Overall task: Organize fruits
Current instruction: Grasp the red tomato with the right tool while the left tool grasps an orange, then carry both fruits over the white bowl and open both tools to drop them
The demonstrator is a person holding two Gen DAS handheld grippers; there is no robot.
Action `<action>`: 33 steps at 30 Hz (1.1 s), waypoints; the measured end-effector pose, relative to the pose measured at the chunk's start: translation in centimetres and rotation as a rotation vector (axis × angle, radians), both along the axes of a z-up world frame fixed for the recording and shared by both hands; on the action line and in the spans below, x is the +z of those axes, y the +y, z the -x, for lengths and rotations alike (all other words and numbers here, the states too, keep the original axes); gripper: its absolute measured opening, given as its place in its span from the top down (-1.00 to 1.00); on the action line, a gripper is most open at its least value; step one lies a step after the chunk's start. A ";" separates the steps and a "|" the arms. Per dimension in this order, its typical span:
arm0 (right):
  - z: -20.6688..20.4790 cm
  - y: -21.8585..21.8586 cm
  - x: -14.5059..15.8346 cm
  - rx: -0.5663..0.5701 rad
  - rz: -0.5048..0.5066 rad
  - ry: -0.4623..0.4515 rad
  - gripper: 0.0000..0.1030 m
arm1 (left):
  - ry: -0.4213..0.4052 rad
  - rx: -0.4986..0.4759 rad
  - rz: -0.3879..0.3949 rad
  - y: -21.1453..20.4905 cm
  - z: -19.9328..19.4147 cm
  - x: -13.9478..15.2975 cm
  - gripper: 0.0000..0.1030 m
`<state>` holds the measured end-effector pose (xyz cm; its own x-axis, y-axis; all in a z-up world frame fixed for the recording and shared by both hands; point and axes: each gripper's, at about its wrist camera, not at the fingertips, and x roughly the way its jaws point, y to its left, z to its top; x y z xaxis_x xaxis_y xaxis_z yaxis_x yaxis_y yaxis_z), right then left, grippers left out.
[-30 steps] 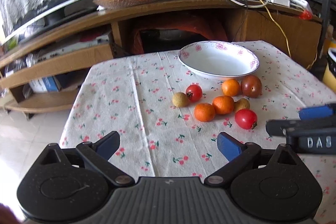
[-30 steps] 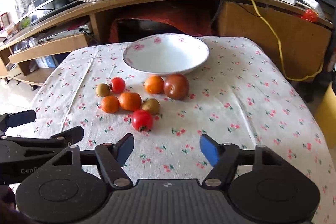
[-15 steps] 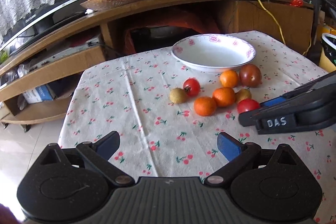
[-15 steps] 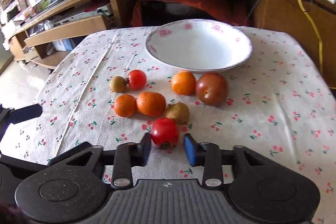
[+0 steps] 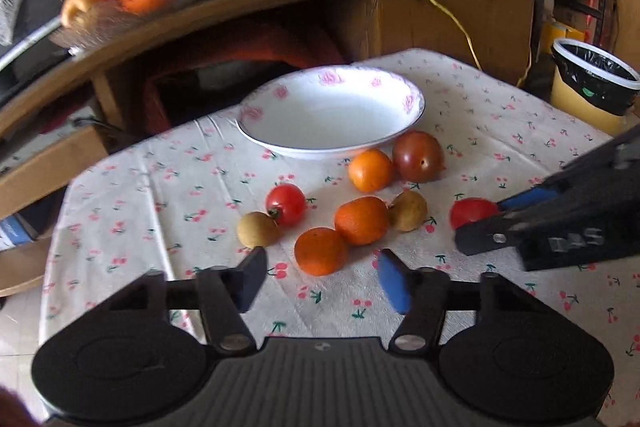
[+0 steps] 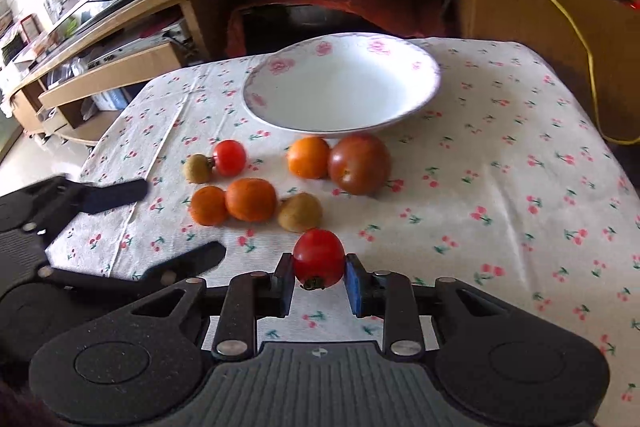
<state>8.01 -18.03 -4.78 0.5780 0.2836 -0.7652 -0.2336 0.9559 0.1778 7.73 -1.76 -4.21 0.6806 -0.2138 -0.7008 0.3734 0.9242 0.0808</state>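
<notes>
Red tomato [image 6: 319,259] clamped in right gripper [image 6: 319,281], near side | left gripper [image 5: 320,281] fingers apart, near orange [image 5: 321,251] | bowl [image 6: 424,95] far

bowl [image 6: 340,87] behind fruits [image 6: 252,199], on table [image 6: 520,187]

Each camera is sitting just behind its own gripper, looking forward along the fingers and down at a slant. The left view is facing past the left gripper [image 5: 320,277] toward the bowl [image 5: 414,103] ahead, with the right gripper [image 5: 484,215] entering from its right. The right view is looking from close over the right gripper [image 6: 318,279], catching the same bowl [image 6: 434,83] ahead and the left gripper [image 6: 180,223] at its left.
</notes>
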 end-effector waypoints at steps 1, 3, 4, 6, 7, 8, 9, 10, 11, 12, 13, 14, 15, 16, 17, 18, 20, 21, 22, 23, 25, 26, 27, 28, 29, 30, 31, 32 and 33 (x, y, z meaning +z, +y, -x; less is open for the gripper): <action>0.0 -0.2 0.0 -0.004 -0.005 0.006 0.58 | 0.005 -0.002 0.006 0.0 -0.4 -0.2 -0.22; 0.1 -0.4 -0.2 -0.006 -0.008 0.013 0.58 | 0.010 -0.005 0.011 -0.1 -1.0 -0.4 -0.20; 0.0 -0.5 -0.3 -0.006 -0.010 0.017 0.58 | 0.014 -0.012 0.026 0.0 -1.2 -0.4 -0.18; 0.0 -0.6 -0.3 -0.007 -0.017 0.021 0.57 | 0.024 -0.012 0.041 0.0 -1.4 -0.5 -0.10; 0.0 -0.6 -0.3 -0.005 -0.016 0.022 0.57 | 0.024 -0.012 0.038 -0.1 -1.4 -0.6 -0.04; -0.1 -0.6 -0.3 -0.004 -0.016 0.022 0.57 | 0.026 -0.017 0.033 -0.2 -1.4 -0.6 0.00; 0.0 -0.5 -0.3 -0.004 -0.017 0.024 0.57 | 0.033 -0.024 0.033 -0.4 -1.4 -0.6 0.09; -0.1 -0.5 -0.2 -0.003 -0.018 0.026 0.57 | 0.043 -0.021 0.026 -0.5 -1.4 -0.7 0.14; -0.1 -0.5 -0.2 -0.003 -0.018 0.027 0.57 | 0.048 -0.017 0.024 -0.4 -1.4 -0.6 0.18; 0.0 -0.5 -0.2 -0.004 -0.016 0.028 0.57 | 0.059 -0.012 0.033 -0.2 -1.4 -0.6 0.26; 0.0 -0.6 -0.2 -0.003 -0.012 0.028 0.57 | 0.072 -0.008 0.041 0.0 -1.4 -0.5 0.27; 0.1 -0.6 -0.1 -0.004 -0.009 0.026 0.57 | 0.084 -0.003 0.049 0.2 -1.3 -0.4 0.27; 0.1 -0.6 0.0 -0.006 -0.009 0.025 0.57 | 0.095 0.006 0.056 0.4 -1.2 -0.3 0.28; 0.2 -0.8 0.1 -0.009 -0.016 0.026 0.57 | 0.107 0.019 0.062 0.6 -1.1 -0.1 0.28; 0.2 -0.9 0.3 -0.012 -0.026 0.027 0.57 | 0.115 0.030 0.071 0.8 -0.9 0.1 0.28; 0.2 -1.1 0.6 -0.016 -0.038 0.028 0.57 | 0.119 0.039 0.081 0.9 -0.7 0.5 0.28; 0.4 -1.4 1.2 -0.021 -0.051 0.019 0.57 | 0.124 0.046 0.090 1.0 -0.2 1.4 0.28; 0.4 -1.6 1.6 -0.023 -0.055 0.013 0.57 | 0.119 0.045 0.089 0.9 0.0 1.9 0.28; 0.4 -1.7 2.0 -0.024 -0.061 0.009 0.57 | 0.114 0.044 0.089 0.9 0.2 2.5 0.28; 0.4 -1.8 2.4 -0.026 -0.069 0.008 0.57 | 0.113 0.045 0.096 0.8 0.2 3.1 0.28; 0.1 -2.0 3.2 -0.031 -0.079 -0.001 0.57 | 0.111 0.047 0.121 0.6 -0.2 4.0 0.28; 0.0 -2.1 3.6 -0.035 -0.081 -0.004 0.57 | 0.108 0.042 0.136 0.5 -0.7 4.5 0.28; -0.3 -2.2 4.0 -0.035 -0.086 -0.008 0.57 | 0.107 0.036 0.146 0.5 -1.3 4.8 0.28; -0.6 -2.1 4.3 -0.032 -0.084 -0.018 0.57 | 0.101 0.029 0.148 0.3 -1.9 5.0 0.28; -1.1 -1.9 4.5 -0.028 -0.073 -0.028 0.57 | 0.096 0.022 0.149 0.2 -2.7 5.1 0.28; -1.7 -1.6 4.5 -0.021 -0.054 -0.033 0.57 | 0.095 0.019 0.156 0.1 -3.3 5.1 0.28; -2.3 -1.3 4.5 -0.013 -0.037 -0.035 0.57 | 0.096 0.021 0.167 0.0 -3.9 5.1 0.28; -3.0 -1.1 4.5 -0.006 -0.026 -0.037 0.57 | 0.099 0.026 0.178 0.0 -4.7 5.0 0.28; -3.7 -0.9 4.3 -0.001 -0.022 -0.035 0.57 | 0.103 0.030 0.186 -0.2 -5.4 4.9 0.28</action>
